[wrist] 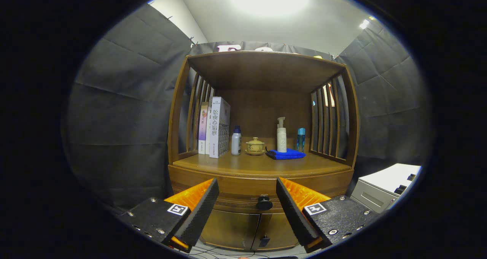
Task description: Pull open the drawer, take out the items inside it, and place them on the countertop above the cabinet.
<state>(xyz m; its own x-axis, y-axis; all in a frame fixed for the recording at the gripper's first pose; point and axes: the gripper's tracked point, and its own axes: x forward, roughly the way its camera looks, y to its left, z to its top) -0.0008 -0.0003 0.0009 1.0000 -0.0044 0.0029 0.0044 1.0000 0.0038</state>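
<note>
A brown wooden cabinet stands ahead of me, its drawer (243, 192) closed under the countertop (262, 166). A round black knob (264, 202) sits on the drawer front, between my two fingers and a little beyond them. My gripper (247, 198) is open, with the black ridged pads (201, 209) spread wide on either side of the knob and nothing held. What lies inside the drawer is hidden.
On the countertop stand books (217, 127), a white bottle with a dark cap (236, 141), a small lidded tea bowl (255, 146), a pump bottle (281, 135) and a blue bottle (301, 139) by a folded blue cloth (285, 154). Two lower doors (243, 228) sit under the drawer. A grey-white unit (384, 188) stands beside the cabinet.
</note>
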